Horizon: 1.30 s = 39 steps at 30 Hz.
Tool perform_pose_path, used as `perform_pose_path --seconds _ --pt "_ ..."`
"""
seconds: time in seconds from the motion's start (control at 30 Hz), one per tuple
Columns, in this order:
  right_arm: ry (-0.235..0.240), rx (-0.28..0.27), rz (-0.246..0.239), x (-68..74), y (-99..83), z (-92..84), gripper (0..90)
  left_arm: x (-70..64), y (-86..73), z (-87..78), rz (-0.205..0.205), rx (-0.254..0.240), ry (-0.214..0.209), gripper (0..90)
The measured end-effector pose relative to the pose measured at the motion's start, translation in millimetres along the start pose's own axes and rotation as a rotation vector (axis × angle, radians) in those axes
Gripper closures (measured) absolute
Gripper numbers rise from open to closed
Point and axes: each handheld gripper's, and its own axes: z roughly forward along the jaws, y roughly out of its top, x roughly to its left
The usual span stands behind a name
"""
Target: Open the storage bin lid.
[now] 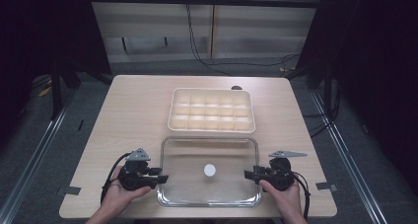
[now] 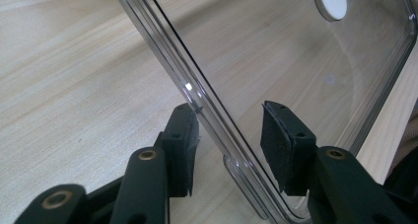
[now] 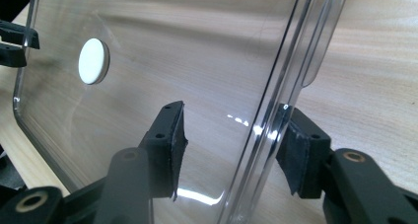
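Both jaws gape astride the clear lid's [image 1: 209, 172] rims, left hand-held gripper [image 2: 231, 150] and right hand-held gripper [image 3: 231, 150] gripping nothing; it looks light, stiff, slippery: pinch those side edges.

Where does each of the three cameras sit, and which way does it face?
High view: above the person's side, facing forward and down on the table, compartment box and clear lid; both hands, the left gripper and the right gripper enter below.
Left gripper view: on that gripper, along open jaws straddling the lid's rim.
Right gripper view: likewise, opposite rim.
Shared: the lid's white disc.
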Motion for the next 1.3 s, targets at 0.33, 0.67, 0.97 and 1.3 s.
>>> perform_pose_path --seconds 0.33,0.67,0.97,1.3 --pt "-0.005 0.058 0.011 -4.3 1.6 10.8 43.7 6.1 0.4 5.8 -0.008 0.048 0.002 56.4" --pt "-0.019 0.080 -0.005 -5.0 3.5 15.8 39.3 11.5 2.4 10.4 -0.023 0.060 -0.013 55.8" --pt "-0.059 0.069 -0.034 -2.7 3.2 16.9 36.5 9.3 2.3 13.7 -0.022 0.063 0.000 53.6" --pt "-0.105 0.043 -0.017 -3.7 2.0 16.6 33.4 10.1 2.9 19.4 -0.041 0.086 -0.010 49.1"
